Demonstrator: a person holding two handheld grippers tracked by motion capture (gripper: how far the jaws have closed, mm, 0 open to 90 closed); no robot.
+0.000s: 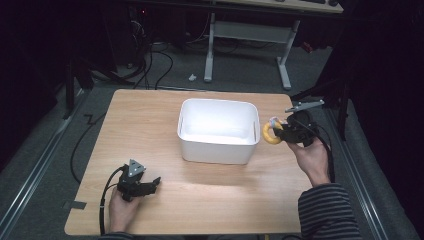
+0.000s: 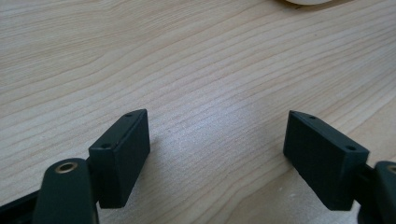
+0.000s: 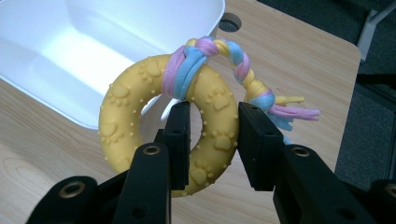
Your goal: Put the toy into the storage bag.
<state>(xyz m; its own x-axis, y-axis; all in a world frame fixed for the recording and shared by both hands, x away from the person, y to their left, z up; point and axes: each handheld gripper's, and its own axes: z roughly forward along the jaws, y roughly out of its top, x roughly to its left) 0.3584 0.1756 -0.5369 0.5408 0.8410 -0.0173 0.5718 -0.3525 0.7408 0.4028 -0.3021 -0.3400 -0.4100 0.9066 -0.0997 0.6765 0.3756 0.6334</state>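
the right gripper [image 3: 210, 140] is clamping a yellow ring toy [image 3: 140, 126] at center frame beside the white bin [image 3: 93, 56], while the left gripper [image 2: 217, 154] is resting wide open at lower left in the high view.

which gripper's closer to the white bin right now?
Right. The right gripper, shut on the yellow ring toy, is just off the white bin at its right wall. The left gripper, open, sits on the table well short of the bin's near-left corner.

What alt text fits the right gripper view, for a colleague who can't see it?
The right gripper is shut on a yellow ring toy with paw prints and a braided pink, blue and yellow rope tied through it. Behind it sits a white bin on the wooden table.
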